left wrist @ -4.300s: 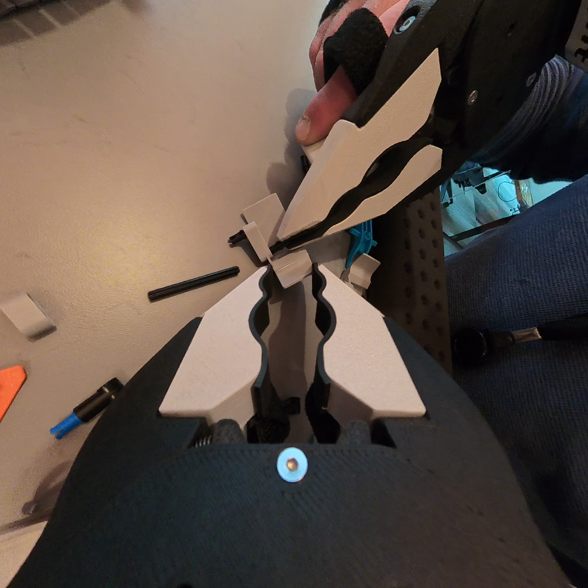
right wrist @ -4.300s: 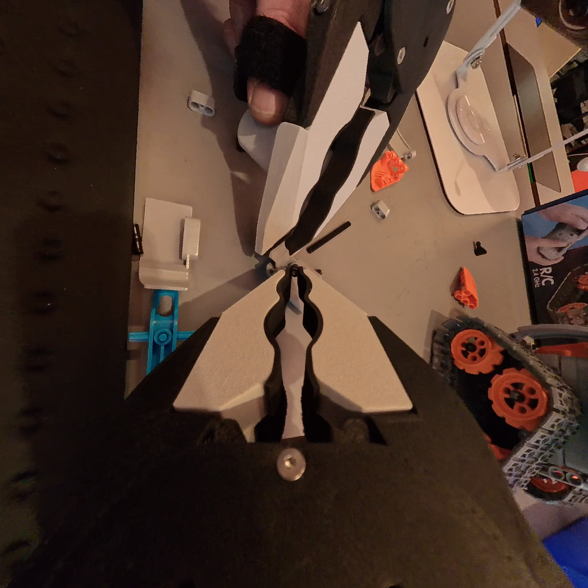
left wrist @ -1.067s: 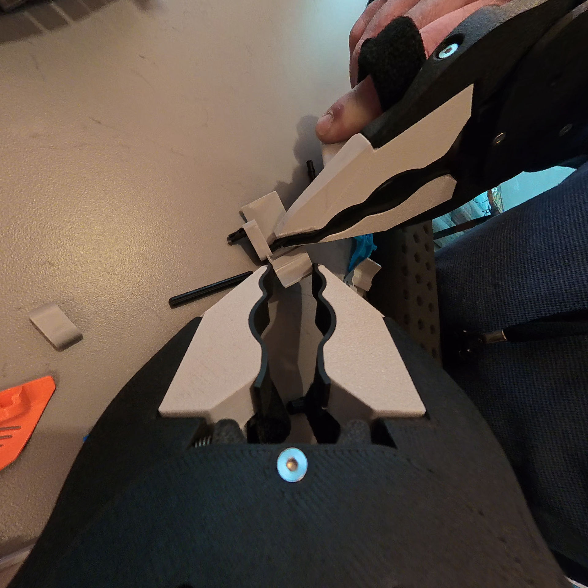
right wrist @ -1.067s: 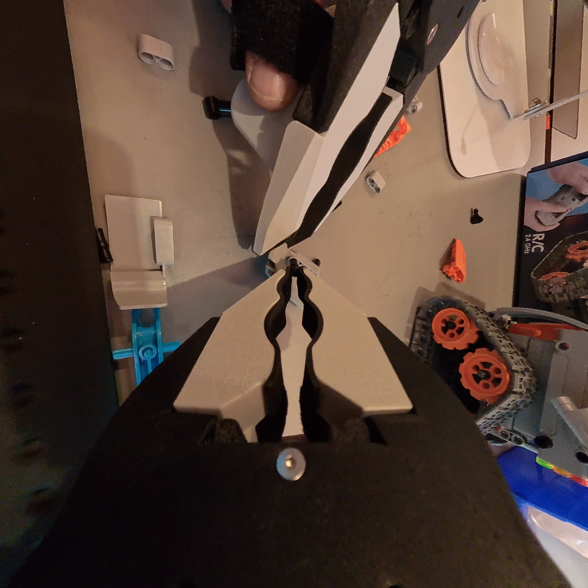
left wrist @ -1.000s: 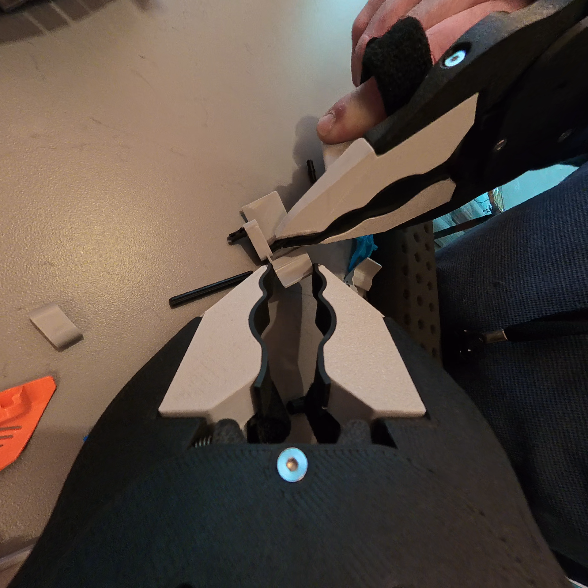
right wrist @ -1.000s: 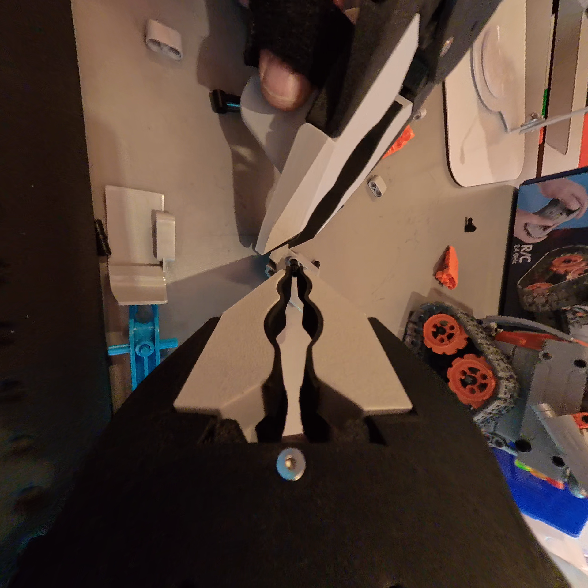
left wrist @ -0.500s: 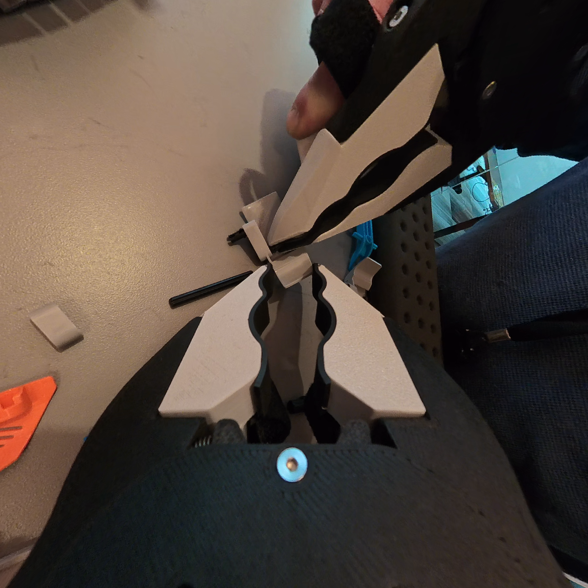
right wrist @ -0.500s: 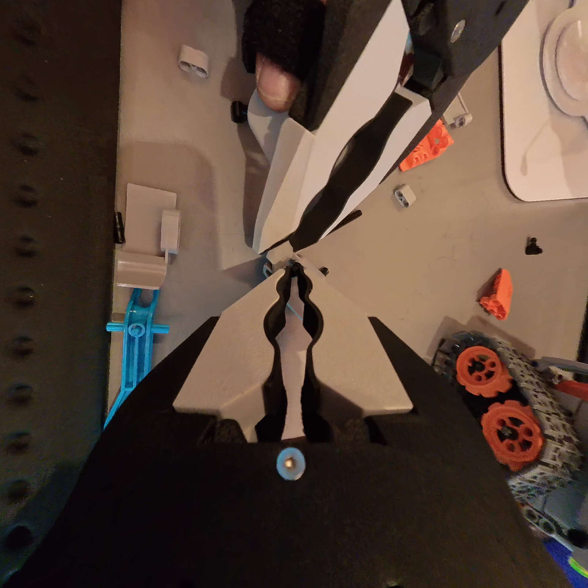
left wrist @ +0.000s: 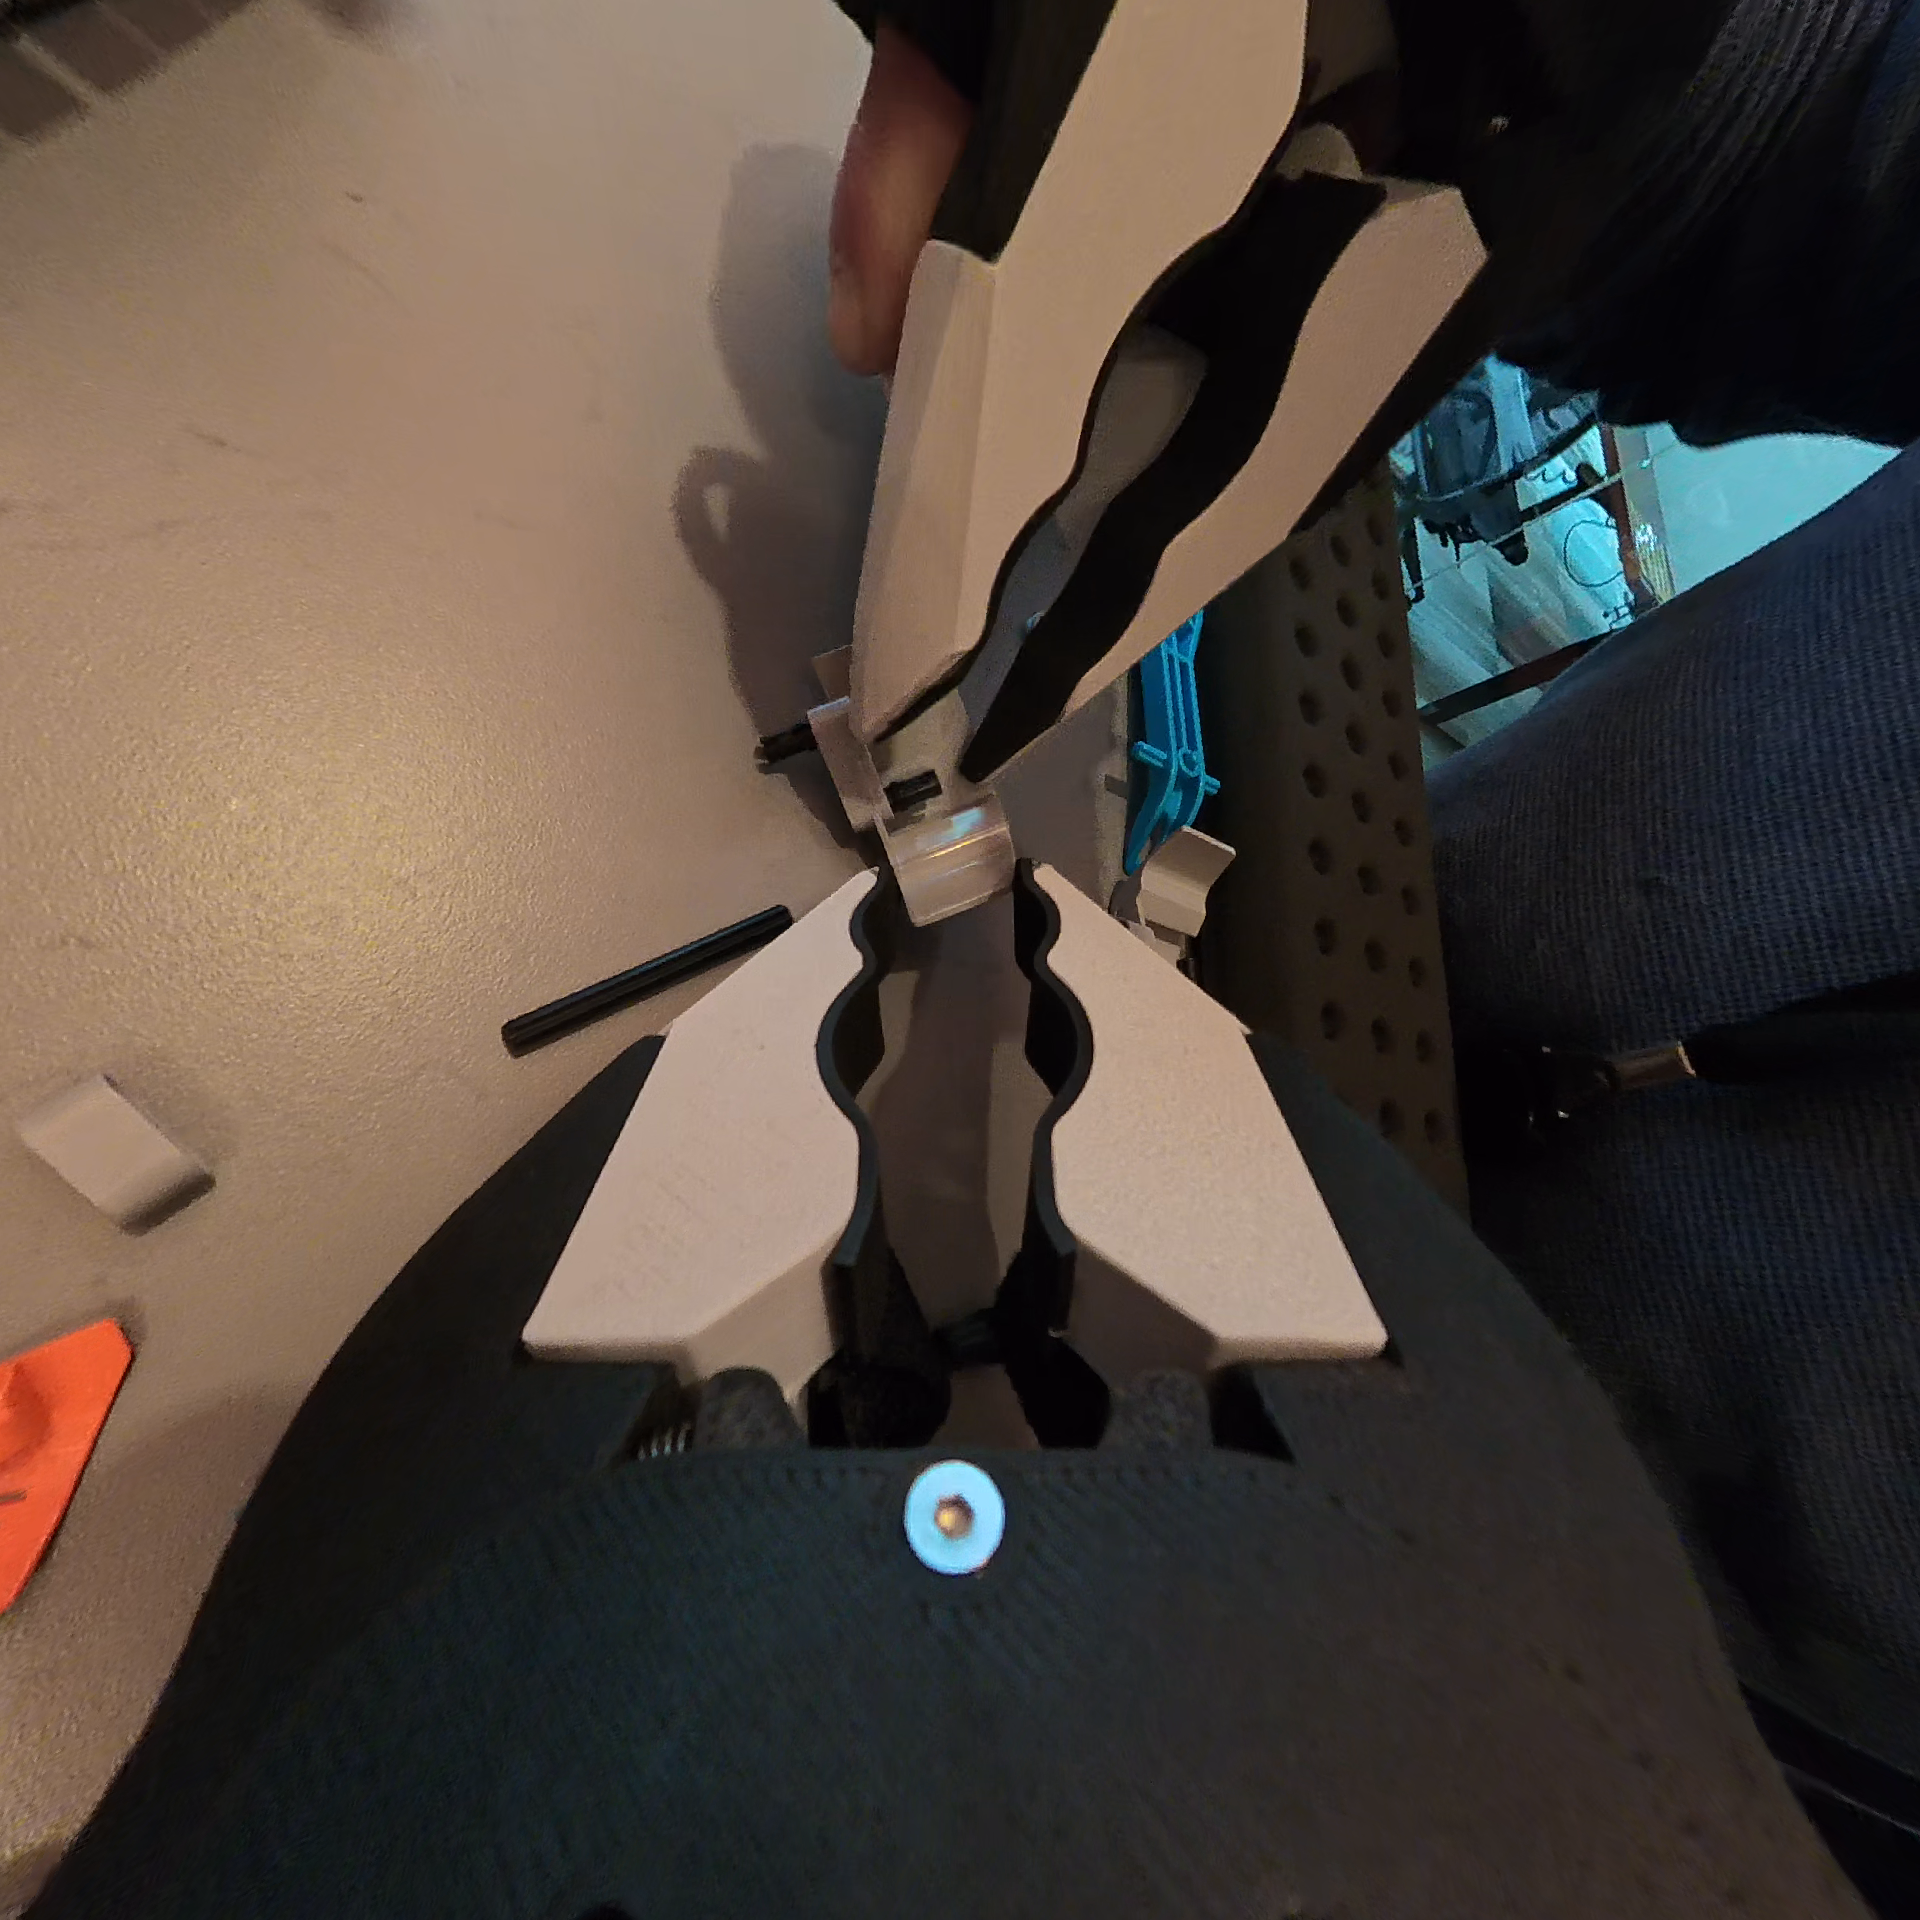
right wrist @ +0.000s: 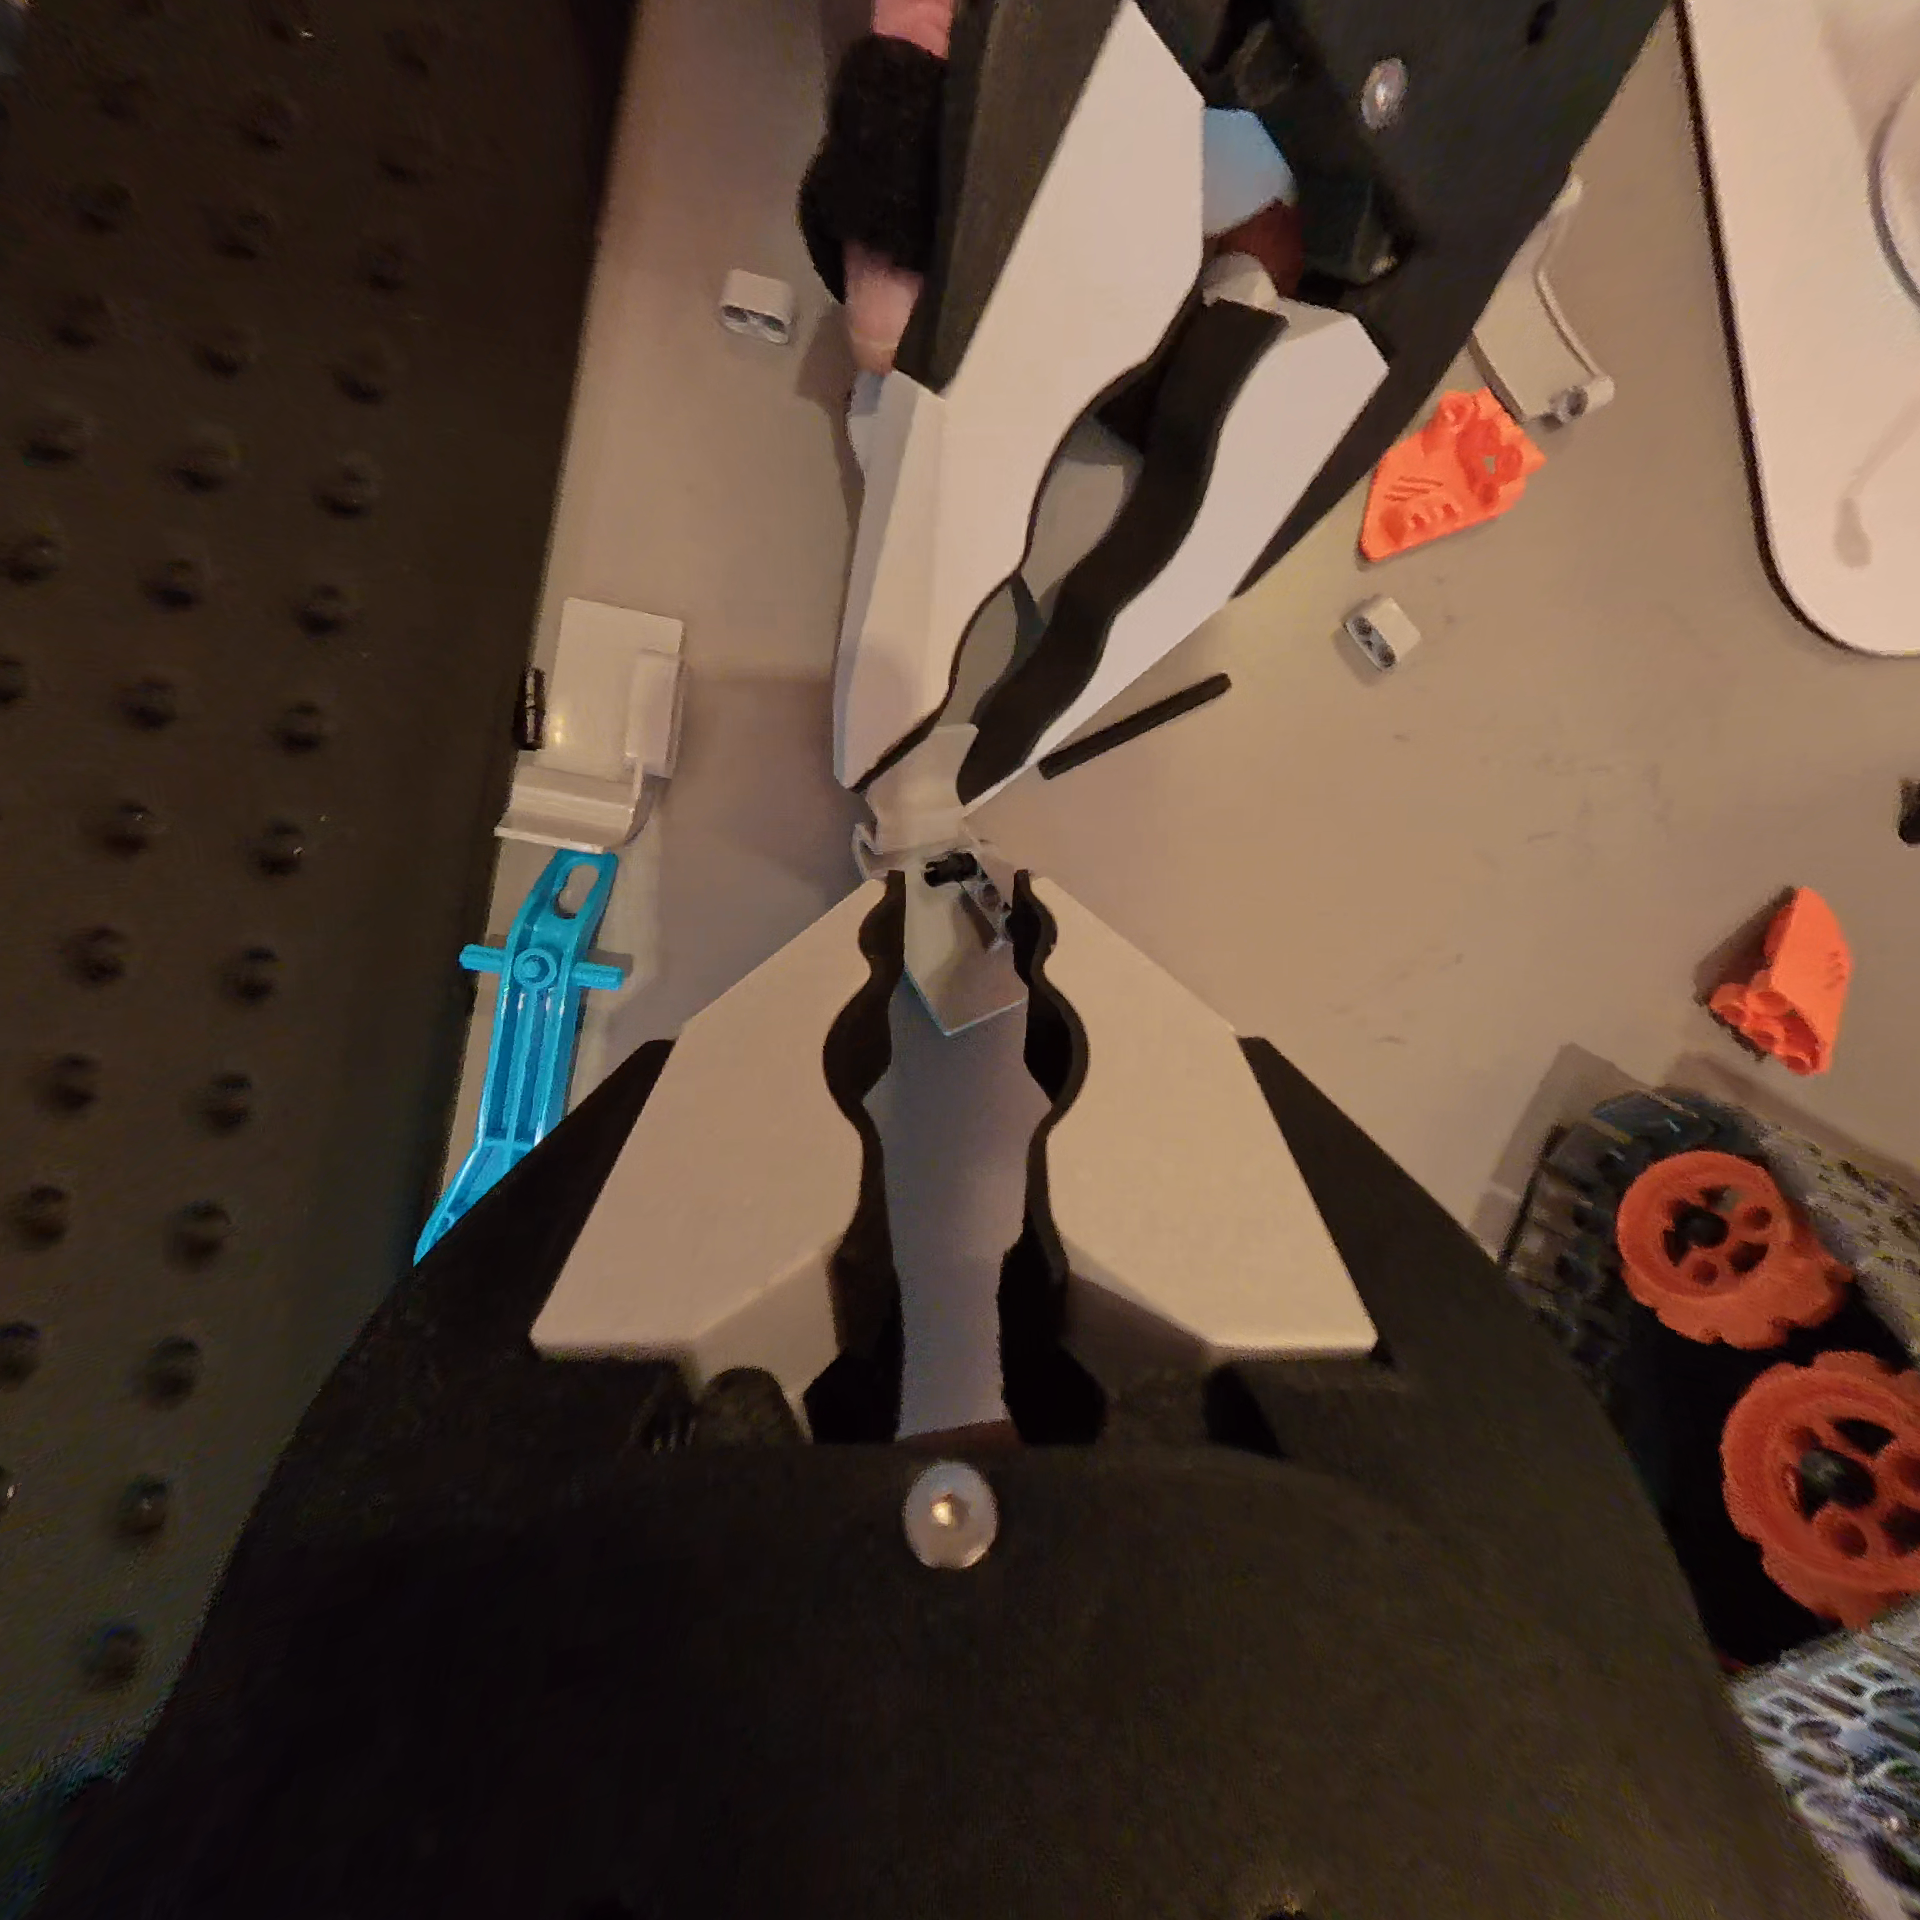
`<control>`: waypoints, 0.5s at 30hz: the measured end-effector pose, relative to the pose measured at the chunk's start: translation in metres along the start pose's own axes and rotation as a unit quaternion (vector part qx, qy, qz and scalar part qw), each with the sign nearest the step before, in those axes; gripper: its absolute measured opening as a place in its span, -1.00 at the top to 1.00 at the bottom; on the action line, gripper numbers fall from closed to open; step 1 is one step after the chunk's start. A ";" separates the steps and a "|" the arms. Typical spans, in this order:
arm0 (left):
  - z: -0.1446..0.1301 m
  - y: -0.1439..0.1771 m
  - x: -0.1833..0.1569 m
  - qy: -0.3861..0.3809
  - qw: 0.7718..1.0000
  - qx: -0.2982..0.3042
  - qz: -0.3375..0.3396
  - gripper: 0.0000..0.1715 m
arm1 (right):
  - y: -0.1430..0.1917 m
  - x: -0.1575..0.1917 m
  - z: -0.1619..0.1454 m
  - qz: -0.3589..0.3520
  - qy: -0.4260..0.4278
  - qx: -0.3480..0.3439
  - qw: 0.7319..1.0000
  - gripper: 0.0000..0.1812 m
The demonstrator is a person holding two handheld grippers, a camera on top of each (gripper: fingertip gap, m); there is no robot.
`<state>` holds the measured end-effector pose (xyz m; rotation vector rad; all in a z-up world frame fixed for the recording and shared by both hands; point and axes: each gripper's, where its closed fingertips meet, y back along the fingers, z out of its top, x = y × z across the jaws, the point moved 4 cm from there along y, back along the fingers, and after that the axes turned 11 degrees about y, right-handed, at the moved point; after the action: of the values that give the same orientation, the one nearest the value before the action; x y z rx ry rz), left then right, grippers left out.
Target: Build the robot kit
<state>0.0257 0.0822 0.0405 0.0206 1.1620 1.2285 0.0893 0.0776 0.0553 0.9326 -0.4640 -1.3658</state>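
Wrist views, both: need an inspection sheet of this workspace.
surface: grey table, scuffed
held things: grey part, a black pin in it
clutter: black rod; blue strut; grey bracket; orange wedge; tracked vehicle with orange wheels
grippers: left tongs shut on the grey part; right tongs straddle it, jaws apart, grip unclear
cables: nothing seen
surroundings: dark perforated panel; white pad; person's leg beside the table
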 end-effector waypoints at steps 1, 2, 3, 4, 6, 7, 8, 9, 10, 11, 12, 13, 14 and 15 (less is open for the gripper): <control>0.000 -0.001 0.000 -0.007 1.000 0.002 0.003 0.76 | 0.001 0.000 0.001 0.003 0.004 -0.014 1.000 0.77; 0.001 -0.001 -0.001 -0.014 1.000 0.004 0.007 0.76 | 0.002 0.000 0.003 0.011 -0.001 -0.026 1.000 0.72; 0.001 -0.002 -0.001 -0.022 1.000 0.008 0.010 0.76 | 0.001 -0.002 0.003 0.020 -0.007 -0.028 0.999 0.70; 0.001 -0.003 -0.002 -0.034 0.999 0.013 0.017 0.77 | 0.000 -0.003 0.002 0.026 -0.008 -0.023 0.999 0.68; 0.002 -0.003 -0.004 -0.058 0.997 0.024 0.040 0.76 | -0.004 -0.004 -0.002 0.045 -0.012 -0.005 0.999 0.67; 0.002 -0.004 -0.004 -0.076 0.995 0.030 0.054 0.76 | -0.005 -0.003 -0.004 0.060 -0.020 -0.004 0.998 0.72; 0.001 -0.004 -0.006 -0.091 0.993 0.036 0.064 0.76 | -0.006 -0.002 -0.005 0.075 -0.024 -0.005 0.997 0.76; 0.000 -0.005 -0.007 -0.104 0.991 0.041 0.074 0.76 | -0.007 -0.001 -0.006 0.083 -0.026 -0.005 0.996 0.76; 0.000 -0.005 -0.008 -0.117 0.988 0.045 0.085 0.76 | -0.009 0.000 -0.005 0.091 -0.029 -0.009 0.995 0.79; 0.000 -0.005 -0.008 -0.127 0.986 0.047 0.093 0.76 | -0.009 0.001 -0.005 0.095 -0.031 -0.011 0.995 0.80; -0.001 -0.005 -0.009 -0.134 0.985 0.050 0.100 0.76 | -0.010 0.001 -0.005 0.096 -0.033 -0.012 0.995 0.80; 0.000 -0.006 -0.009 -0.137 0.984 0.051 0.103 0.76 | -0.010 0.001 -0.005 0.096 -0.037 -0.013 0.995 0.80; -0.001 -0.006 -0.010 -0.139 0.984 0.052 0.104 0.76 | -0.010 0.001 -0.005 0.095 -0.042 -0.012 0.994 0.81; -0.001 -0.006 -0.009 -0.142 0.983 0.052 0.106 0.76 | -0.010 0.002 -0.005 0.091 -0.043 -0.011 0.995 0.83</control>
<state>0.0305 0.0724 0.0431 0.3941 0.9891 1.3009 0.0873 0.0781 0.0440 0.7948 -0.5847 -1.2453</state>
